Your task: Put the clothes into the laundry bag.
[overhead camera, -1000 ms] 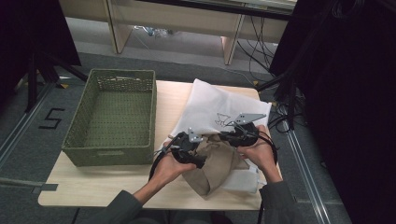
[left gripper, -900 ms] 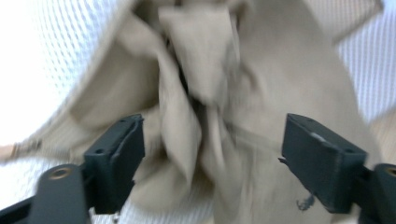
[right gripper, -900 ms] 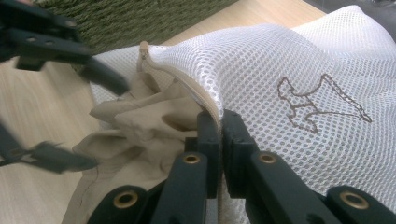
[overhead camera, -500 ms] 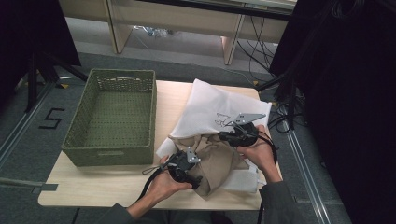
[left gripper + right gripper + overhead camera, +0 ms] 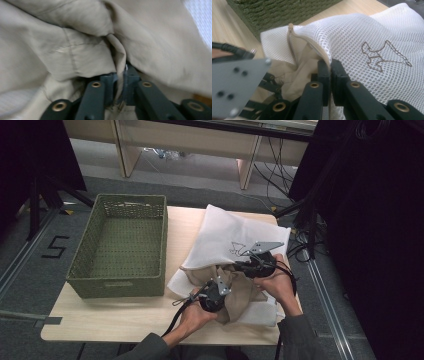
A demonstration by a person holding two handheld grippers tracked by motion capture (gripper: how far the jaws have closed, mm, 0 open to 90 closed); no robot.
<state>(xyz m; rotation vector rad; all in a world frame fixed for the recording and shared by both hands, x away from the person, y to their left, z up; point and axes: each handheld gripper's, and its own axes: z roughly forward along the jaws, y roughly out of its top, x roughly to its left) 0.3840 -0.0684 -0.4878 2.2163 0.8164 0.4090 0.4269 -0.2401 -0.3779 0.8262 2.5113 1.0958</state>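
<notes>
From the high view, the left gripper [image 5: 216, 292] should be pulling the tan cloth [image 5: 240, 295] slowly while the right gripper [image 5: 252, 264] is keeping the white net bag [image 5: 227, 232] open on the table [image 5: 120, 320], beside the green basket [image 5: 120, 245].

In the left gripper view, the jaws have just been closing and are pinching a soft, wrinkly fold of cloth [image 5: 75, 50].

In the right gripper view, the jaws are squeezing the bag's zipper edge [image 5: 325, 60].

High view: fixed overhead, looks forward and down on table [image 5: 115, 320]. Gripper views: ride each gripper, along jaws, very close on beige garment [image 5: 75, 50], mesh bag [image 5: 367, 37]. All share bag opening.
</notes>
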